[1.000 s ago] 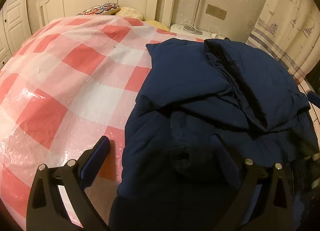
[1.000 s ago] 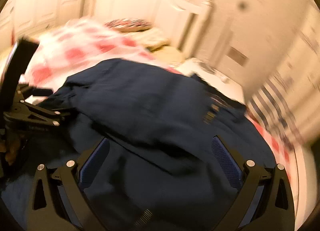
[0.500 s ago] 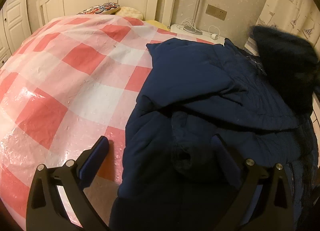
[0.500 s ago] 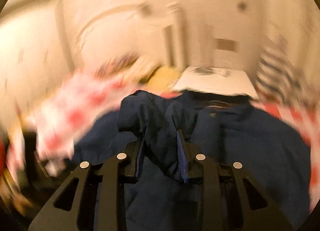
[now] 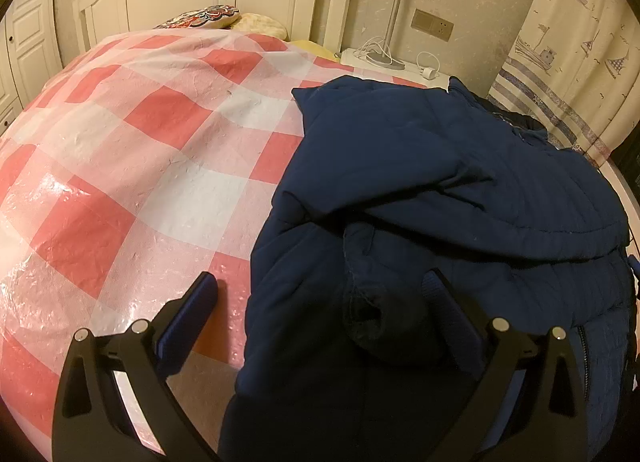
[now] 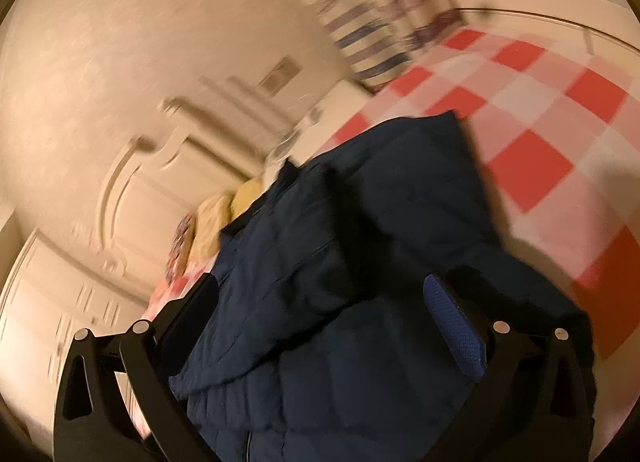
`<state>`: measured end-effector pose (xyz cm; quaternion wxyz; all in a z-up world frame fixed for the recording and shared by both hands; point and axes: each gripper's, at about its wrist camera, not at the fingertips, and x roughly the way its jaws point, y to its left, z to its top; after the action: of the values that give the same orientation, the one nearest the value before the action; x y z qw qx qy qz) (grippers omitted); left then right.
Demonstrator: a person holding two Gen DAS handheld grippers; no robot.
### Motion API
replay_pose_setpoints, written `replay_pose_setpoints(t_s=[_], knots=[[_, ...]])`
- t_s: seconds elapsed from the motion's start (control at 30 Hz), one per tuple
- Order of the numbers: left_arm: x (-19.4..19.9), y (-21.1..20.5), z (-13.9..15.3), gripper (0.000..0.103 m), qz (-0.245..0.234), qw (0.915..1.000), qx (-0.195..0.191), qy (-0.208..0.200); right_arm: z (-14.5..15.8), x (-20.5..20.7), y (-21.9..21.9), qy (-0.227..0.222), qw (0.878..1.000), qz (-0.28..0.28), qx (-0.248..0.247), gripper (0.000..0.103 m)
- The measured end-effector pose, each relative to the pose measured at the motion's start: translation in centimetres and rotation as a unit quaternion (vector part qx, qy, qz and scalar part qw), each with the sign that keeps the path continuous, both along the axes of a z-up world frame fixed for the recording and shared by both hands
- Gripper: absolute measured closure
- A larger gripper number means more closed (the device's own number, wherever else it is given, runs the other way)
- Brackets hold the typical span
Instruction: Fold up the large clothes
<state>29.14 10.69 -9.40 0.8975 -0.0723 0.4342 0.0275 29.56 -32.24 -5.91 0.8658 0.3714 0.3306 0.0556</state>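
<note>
Presently, the dark navy quilted padded jacket point(image 5: 460, 190) is lying bunched on the red-and-white checked plastic bed cover point(image 5: 140, 150), at the side nearest the white bedside table point(image 5: 396, 66). The left gripper point(image 5: 320, 314) is hovering with jaws wide apart over a sleeve cuff point(image 5: 368, 314), not pinching it. The right gripper point(image 6: 320, 318) is opening its jaws above the jacket, nothing pinched. Judged soft, bulky and springy, the jacket is likely needing holds at firm hems or cuffs.
</note>
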Motion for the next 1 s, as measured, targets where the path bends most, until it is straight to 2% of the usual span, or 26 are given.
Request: replay_pose_setpoints(t_s=[0.03, 0.1, 0.2, 0.33, 0.37, 0.4, 0.43, 0.5, 0.57, 0.67, 0.73, 0.87, 0.93, 1.0], knots=[[0.0, 0.0, 0.0, 0.002, 0.000, 1.0000, 0.000, 0.000, 0.2, 0.1, 0.4, -0.001, 1.000, 0.009, -0.006, 0.004], [0.0, 0.0, 0.0, 0.002, 0.000, 1.0000, 0.000, 0.000, 0.7, 0.4, 1.7, 0.004, 0.999, 0.036, -0.014, 0.012], [0.0, 0.0, 0.0, 0.002, 0.000, 1.0000, 0.001, 0.000, 0.3, 1.2, 3.9, 0.038, 0.996, 0.076, -0.019, 0.012], [0.0, 0.1, 0.0, 0.002, 0.000, 1.0000, -0.001, 0.000, -1.1, 3.3, 5.2, 0.066, 0.995, 0.060, -0.032, 0.012], [0.0, 0.1, 0.0, 0.002, 0.000, 1.0000, -0.001, 0.000, -1.2, 3.6, 5.0, 0.064, 0.996, 0.053, -0.033, 0.017], [0.0, 0.1, 0.0, 0.002, 0.000, 1.0000, -0.001, 0.000, -1.3, 4.0, 5.0, 0.059, 0.996, 0.043, -0.042, 0.032], [0.0, 0.1, 0.0, 0.002, 0.000, 1.0000, -0.001, 0.000, -1.2, 4.2, 5.0, 0.056, 0.996, 0.038, -0.052, 0.040], [0.0, 0.1, 0.0, 0.002, 0.000, 1.0000, -0.001, 0.000, -0.4, 3.4, 5.2, 0.028, 0.998, 0.038, -0.051, 0.063], [0.0, 0.1, 0.0, 0.002, 0.000, 1.0000, -0.001, 0.000, 1.5, 1.7, 5.7, -0.011, 0.996, 0.040, -0.081, 0.068], [0.0, 0.1, 0.0, 0.002, 0.000, 1.0000, -0.001, 0.000, 3.1, -0.7, 5.8, -0.042, 0.994, 0.036, -0.097, 0.071], [0.0, 0.1, 0.0, 0.002, 0.000, 1.0000, -0.002, 0.000, 3.2, -2.1, 5.2, -0.043, 0.993, 0.026, -0.104, 0.071], [0.0, 0.1, 0.0, 0.002, 0.000, 1.0000, -0.003, 0.000, -0.5, -1.9, 4.4, 0.024, 0.993, 0.027, -0.115, 0.071], [0.0, 0.0, 0.0, 0.002, 0.000, 1.0000, -0.004, -0.001, -1.7, -1.7, 4.6, 0.049, 0.991, 0.047, -0.117, 0.071], [-0.1, -0.1, 0.0, 0.002, 0.000, 1.0000, -0.003, -0.001, -1.5, -2.4, 4.4, 0.055, 0.991, 0.042, -0.112, 0.069]])
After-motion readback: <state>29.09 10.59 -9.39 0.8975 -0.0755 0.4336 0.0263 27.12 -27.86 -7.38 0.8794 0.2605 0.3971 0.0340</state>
